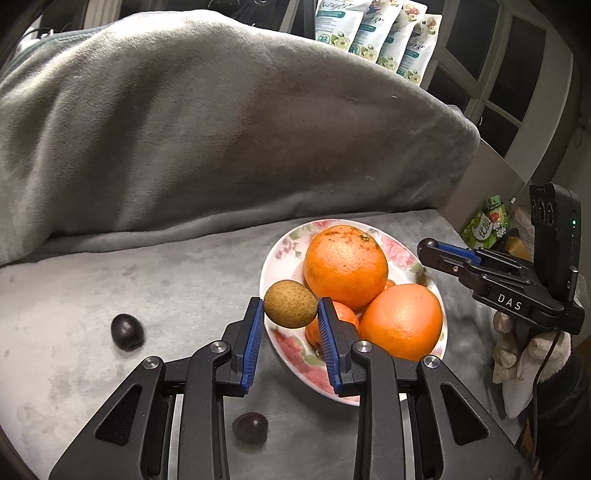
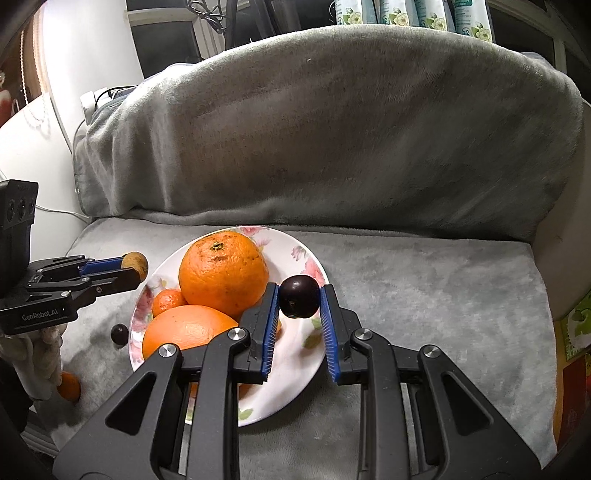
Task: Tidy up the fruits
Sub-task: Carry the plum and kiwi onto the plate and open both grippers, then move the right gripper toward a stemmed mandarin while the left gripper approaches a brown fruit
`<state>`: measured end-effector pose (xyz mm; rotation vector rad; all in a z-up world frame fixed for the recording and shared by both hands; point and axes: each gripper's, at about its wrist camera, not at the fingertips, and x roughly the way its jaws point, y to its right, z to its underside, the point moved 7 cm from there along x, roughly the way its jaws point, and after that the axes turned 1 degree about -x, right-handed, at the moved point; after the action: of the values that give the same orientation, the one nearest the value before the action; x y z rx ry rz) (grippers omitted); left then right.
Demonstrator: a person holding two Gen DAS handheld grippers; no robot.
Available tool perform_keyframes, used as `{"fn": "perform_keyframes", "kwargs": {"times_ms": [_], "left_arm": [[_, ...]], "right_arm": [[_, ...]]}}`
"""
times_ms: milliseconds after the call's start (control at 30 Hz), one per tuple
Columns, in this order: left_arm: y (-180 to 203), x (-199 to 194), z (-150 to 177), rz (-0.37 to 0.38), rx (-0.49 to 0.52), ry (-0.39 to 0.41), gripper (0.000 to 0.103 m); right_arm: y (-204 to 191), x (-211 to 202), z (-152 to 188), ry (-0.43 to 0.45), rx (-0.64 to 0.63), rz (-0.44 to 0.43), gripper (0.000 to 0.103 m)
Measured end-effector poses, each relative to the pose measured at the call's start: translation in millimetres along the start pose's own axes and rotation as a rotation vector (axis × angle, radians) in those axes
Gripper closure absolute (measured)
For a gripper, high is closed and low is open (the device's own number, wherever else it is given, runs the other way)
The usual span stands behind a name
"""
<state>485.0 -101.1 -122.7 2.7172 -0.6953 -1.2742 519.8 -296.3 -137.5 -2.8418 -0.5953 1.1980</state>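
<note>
While both grippers hang over the grey blanket (image 1: 155,280) on the sofa seat, each one holds a small fruit between its blue pads. The left gripper (image 1: 290,314) has its jaws closed on a brown fruit (image 1: 290,303), rough and egg-shaped, just at the near left rim of the flowered plate (image 1: 284,243). The right gripper (image 2: 298,314) has its jaws closed on a dark round fruit (image 2: 299,296) above the right half of this plate.

On the plate lie two big oranges (image 1: 345,266), and small orange fruits are half hidden under and behind them; I cannot count them well. One dark fruit (image 1: 126,331) lies on the blanket left of the plate. A second dark fruit (image 1: 250,427) is seen only between the left gripper's arms, partly covered and blurred. In the right wrist view a small orange fruit (image 2: 69,386) sits low at the left, half behind a gloved hand (image 2: 44,354). The packages (image 1: 376,33) behind the sofa back are cut by the frame edge
</note>
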Motion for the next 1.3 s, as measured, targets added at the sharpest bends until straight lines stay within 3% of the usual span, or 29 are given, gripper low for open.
{"fn": "perform_keyframes", "kwargs": {"times_ms": [167,200,267,333,400,467,567,767,833,1000,1300], "left_arm": [[4,0,-1,0.011,0.003,0.003,0.073],[4,-1,-1,0.011,0.004,0.004,0.065],[5,-2,-2,0.016,0.006,0.012,0.053],[7,-3,-3,0.023,0.007,0.015,0.053],[9,-5,-3,0.03,0.013,0.018,0.042],[11,-7,-3,0.037,0.019,0.027,0.036],[14,-10,-3,0.038,0.036,0.036,0.031],[19,-17,-2,0.03,0.057,0.045,0.03],[20,-19,-1,0.025,0.06,0.05,0.03],[20,-28,0,0.016,0.062,0.06,0.025],[6,-66,-2,-0.012,0.032,0.121,0.024]], "right_arm": [[-2,-2,-2,0.004,-0.003,-0.005,0.078],[-2,-3,-1,0.004,-0.003,-0.008,0.076],[-3,-4,-2,0.012,-0.005,-0.011,0.056],[-5,-8,-4,0.027,-0.01,-0.014,0.046],[-7,-11,-5,0.036,-0.016,-0.016,0.041],[-9,-14,-6,0.048,-0.019,-0.007,0.026],[-12,-20,-8,0.069,-0.028,0.0,0.016],[-20,-30,-12,0.096,-0.046,0.019,0.013],[-23,-34,-13,0.108,-0.055,0.026,0.005],[-30,-45,-17,0.143,-0.079,0.052,0.0],[-51,-71,-20,0.192,-0.096,0.045,0.0]]}}
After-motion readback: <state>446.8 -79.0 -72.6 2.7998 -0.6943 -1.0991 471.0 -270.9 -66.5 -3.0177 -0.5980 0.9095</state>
